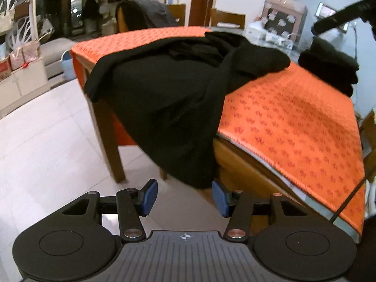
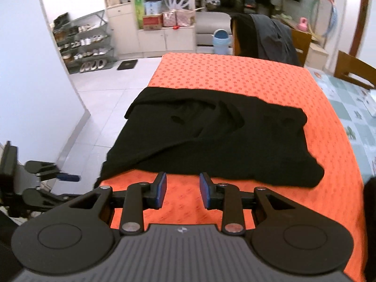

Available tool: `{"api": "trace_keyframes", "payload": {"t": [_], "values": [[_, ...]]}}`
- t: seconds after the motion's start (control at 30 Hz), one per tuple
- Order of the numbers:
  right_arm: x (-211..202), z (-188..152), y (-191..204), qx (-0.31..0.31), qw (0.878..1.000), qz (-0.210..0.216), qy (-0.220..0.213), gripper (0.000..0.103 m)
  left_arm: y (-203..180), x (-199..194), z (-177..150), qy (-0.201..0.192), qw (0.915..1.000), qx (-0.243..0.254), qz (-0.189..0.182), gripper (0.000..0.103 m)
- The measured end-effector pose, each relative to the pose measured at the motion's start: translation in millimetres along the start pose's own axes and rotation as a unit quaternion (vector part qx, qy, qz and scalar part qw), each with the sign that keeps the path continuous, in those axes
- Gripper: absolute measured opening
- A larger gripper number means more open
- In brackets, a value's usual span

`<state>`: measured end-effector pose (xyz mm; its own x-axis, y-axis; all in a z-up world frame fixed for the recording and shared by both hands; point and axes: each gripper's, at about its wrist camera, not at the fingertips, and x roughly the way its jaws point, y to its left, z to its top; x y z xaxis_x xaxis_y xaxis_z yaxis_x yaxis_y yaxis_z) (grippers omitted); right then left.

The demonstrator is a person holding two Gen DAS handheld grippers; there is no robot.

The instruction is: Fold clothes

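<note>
Orange patterned tablecloth [image 2: 235, 77] under black garment [image 2: 211, 141]; no legible writing.

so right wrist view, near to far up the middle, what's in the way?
right gripper → bare orange tablecloth → black garment → more tablecloth → chair draped with dark clothing.

You stand on pale tiled floor [image 2: 94, 94]; beyond the table's far edge are a metal shoe rack [image 2: 82, 47], white cabinets [image 2: 164, 37] and wooden chairs [image 2: 352, 72].
</note>
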<state>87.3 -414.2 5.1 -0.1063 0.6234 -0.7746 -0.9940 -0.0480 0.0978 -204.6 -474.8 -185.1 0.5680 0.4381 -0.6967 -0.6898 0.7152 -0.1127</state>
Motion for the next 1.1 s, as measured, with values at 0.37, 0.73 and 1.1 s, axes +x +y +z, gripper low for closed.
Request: {"api": "trace_keyframes", "payload": {"t": [0.37, 0.73, 1.1], "values": [[-37, -24, 34, 0.042, 0.998, -0.050, -0.012, 0.038, 7, 24, 13, 0.007, 0.9985, 0.036, -0.040, 0.037], [-46, -36, 48, 0.078, 0.993, -0.066, -0.056, 0.039, 66, -5, 77, 0.050, 0.9813, 0.115, -0.145, 0.007], [31, -17, 113, 0.215, 0.961, -0.162, -0.064, 0.039, 176, 30, 174, 0.141, 0.9110, 0.155, -0.355, 0.006]]}}
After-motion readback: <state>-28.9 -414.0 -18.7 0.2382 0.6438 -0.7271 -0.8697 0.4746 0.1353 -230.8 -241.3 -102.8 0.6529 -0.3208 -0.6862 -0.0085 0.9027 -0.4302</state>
